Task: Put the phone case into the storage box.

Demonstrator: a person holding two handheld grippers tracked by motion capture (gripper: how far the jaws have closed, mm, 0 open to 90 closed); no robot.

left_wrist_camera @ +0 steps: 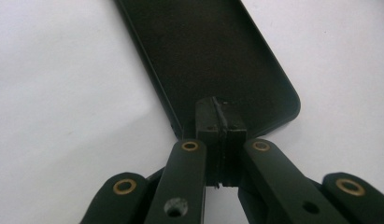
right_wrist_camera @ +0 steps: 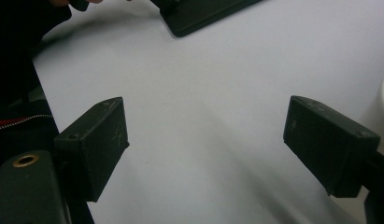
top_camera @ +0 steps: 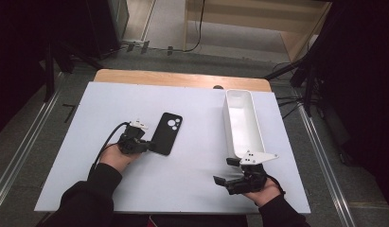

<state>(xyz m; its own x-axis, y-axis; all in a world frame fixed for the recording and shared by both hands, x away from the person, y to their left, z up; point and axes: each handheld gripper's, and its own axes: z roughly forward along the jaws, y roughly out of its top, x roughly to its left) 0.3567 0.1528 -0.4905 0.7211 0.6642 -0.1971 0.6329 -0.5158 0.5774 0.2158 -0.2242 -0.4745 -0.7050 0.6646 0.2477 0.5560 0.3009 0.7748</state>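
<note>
The table (top_camera: 192, 189) has a wooden top, and a white sheet covers nearly all of it; a strip of bare wood shows along the far edge.

The next largest thing is the long white plastic bin (top_camera: 243, 124). It stands upright on the sheet, with the open side up. Its near end is just beyond the jaws of the right gripper (top_camera: 228, 171) and a little to their right. The inside of the bin, as far as it is visible from the high view, is bare white; nothing lies in it. In the right gripper view a small pale curve at the right edge, just past the right jaw, could be this bin, but I cannot tell for sure.

The black phone case (top_camera: 166, 133) lies flat on the sheet, with the camera holes at the far end. In the left gripper view its near corner (left_wrist_camera: 213, 60) is directly at the jaw tips.

The left gripper (left_wrist_camera: 221, 122) has its jaws pressed together on the near edge of the phone case. The right gripper has its jaws wide apart, with bare sheet between them, and the phone case is well ahead of them, to their left.
</note>
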